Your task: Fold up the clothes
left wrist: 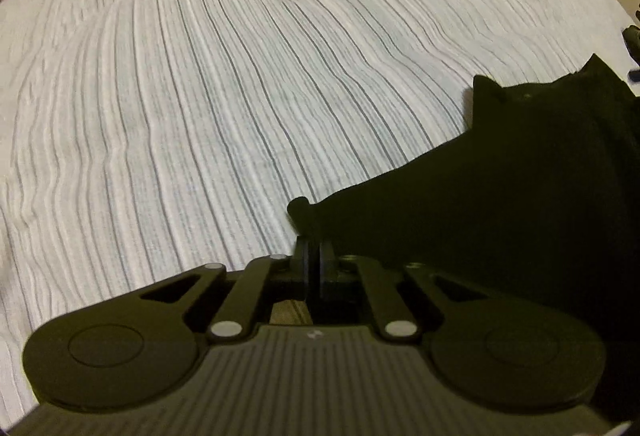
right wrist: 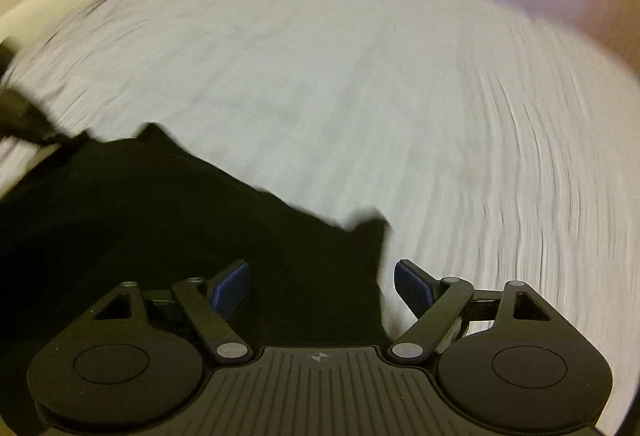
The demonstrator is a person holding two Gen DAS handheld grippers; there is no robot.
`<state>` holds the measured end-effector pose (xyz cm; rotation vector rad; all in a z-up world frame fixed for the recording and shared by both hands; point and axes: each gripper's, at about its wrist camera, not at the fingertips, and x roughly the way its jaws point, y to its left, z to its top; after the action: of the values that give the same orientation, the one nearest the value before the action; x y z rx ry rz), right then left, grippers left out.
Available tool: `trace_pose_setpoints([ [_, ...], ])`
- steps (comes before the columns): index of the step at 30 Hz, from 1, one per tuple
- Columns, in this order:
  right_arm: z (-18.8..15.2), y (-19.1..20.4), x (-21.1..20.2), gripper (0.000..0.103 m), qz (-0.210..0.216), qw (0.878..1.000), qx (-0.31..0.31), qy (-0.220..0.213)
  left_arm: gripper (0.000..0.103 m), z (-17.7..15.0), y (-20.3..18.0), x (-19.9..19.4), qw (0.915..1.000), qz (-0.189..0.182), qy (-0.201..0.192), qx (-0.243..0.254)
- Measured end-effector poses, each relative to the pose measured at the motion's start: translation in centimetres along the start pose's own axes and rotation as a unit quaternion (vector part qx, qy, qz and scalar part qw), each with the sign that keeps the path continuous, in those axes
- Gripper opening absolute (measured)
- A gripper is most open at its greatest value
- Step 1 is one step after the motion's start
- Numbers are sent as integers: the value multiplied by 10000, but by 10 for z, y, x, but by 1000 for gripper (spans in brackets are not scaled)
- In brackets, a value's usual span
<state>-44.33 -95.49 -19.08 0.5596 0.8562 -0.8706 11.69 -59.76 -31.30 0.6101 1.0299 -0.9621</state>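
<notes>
Pinching a corner of the black garment (left wrist: 500, 187), the left hand-held gripper (left wrist: 314, 260) has its two fingers pressed together, with a small bunched tip of cloth poking up just past them. It is held low and level over the bed (left wrist: 200, 95), which is covered in white fabric with thin dark stripes. From that pinch the garment spreads away to the right across the bed. The right hand-held gripper (right wrist: 322, 286) stands wide open, blue pads (right wrist: 232, 286) well apart, gripping nothing. It hovers over the garment's near edge, the left pad above black cloth and the right pad above bare bedding. The right wrist view is blurred.
</notes>
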Motion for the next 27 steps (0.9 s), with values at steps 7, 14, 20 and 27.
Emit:
trace_pose_setpoints([
  [7,5,-34,31,8,293,9909,1283,288,3,1,1,-36,9993,138,-337,-2],
  [14,10,-26,14,7,-65,9935,1126,-163,4,0,8,-53,9975,197,-622,-268],
  [20,-1,-24,53,8,-236,9918,1257,70,4,0,-2,16,9986,303,-114,-417],
  [27,-8,-6,10,68,-576,9943,882,-168,15,-8,-12,-7,9987,487,-113,-123],
])
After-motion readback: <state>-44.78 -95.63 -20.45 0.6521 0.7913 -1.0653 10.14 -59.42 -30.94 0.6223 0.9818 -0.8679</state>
